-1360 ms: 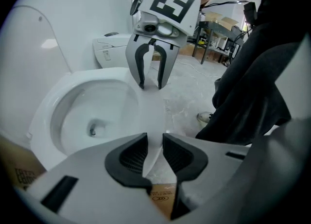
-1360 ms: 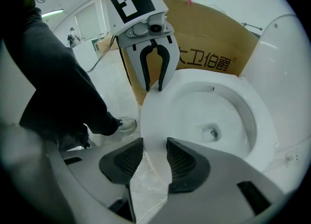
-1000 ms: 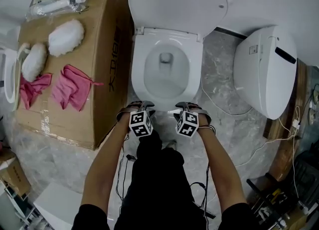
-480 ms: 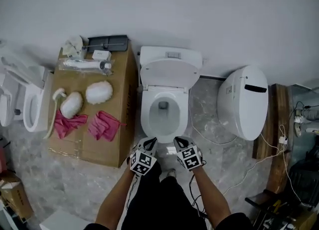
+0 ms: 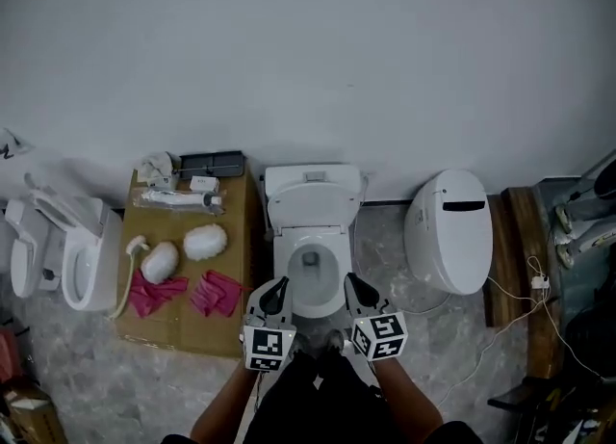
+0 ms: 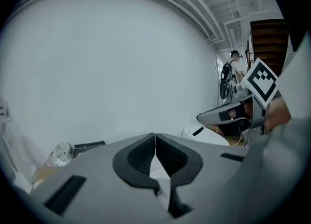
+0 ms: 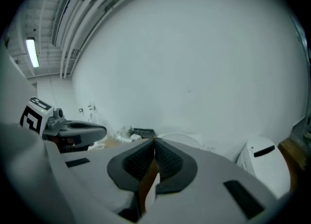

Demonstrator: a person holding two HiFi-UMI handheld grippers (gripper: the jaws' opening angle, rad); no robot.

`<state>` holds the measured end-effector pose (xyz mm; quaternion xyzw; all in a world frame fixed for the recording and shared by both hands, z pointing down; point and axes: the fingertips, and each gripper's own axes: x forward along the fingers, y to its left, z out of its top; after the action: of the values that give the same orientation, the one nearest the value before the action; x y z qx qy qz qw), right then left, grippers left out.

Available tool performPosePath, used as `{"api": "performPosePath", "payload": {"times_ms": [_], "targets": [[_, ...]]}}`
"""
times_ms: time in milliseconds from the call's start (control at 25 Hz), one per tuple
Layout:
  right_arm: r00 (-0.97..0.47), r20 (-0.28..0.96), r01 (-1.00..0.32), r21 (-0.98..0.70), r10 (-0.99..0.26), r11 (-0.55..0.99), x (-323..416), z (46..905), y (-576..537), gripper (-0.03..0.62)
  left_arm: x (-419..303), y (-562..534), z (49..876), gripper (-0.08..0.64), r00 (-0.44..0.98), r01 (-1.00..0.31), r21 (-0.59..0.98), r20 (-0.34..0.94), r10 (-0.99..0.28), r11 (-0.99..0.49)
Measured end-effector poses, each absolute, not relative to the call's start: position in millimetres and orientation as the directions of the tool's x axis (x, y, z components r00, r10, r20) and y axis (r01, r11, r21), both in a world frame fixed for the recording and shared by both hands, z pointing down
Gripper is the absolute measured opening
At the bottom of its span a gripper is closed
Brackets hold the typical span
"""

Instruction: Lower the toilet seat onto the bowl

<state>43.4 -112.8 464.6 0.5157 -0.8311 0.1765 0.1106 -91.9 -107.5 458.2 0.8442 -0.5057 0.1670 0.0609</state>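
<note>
- Step: not begun, I judge. Both claws hang close to me, near side of the toilet (image 5: 311, 240), touching nothing.
- Left claw (image 5: 279, 285): jaws together, empty.
- Right claw (image 5: 350, 282): jaws have just been closing, now together with nothing between them.
- The toilet stands centre, against the far wall, with a cardboard box (image 5: 173, 331) just to its left.
- Seat (image 5: 312, 209): a raised flap leans back on the tank (image 5: 313, 180), leaving the bowl (image 5: 337, 261) open. I can't separate seat from lid at this size.
- Next: I open a claw, reach far to the flap's top edge, take it, and swing it down slowly towards me.
</note>
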Motion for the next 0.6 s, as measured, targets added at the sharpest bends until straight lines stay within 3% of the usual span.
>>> {"api": "performPosePath", "payload": {"times_ms": [200,600], "targets": [[-0.425,0.23,-0.904,-0.164,-0.876,0.395,57.2,396.2,-97.2,0.029,-80.2,-89.3,383.2,0.012,0.416,-0.9,-0.044,0.211,-0.885,-0.434],[-0.449,0.206,-0.892,-0.161,-0.87,0.422,79.5,381.8,-80.9,0.029,-57.7,-70.8,356.8,0.014,0.339,-0.937,-0.031,0.15,-0.929,-0.347]]}}
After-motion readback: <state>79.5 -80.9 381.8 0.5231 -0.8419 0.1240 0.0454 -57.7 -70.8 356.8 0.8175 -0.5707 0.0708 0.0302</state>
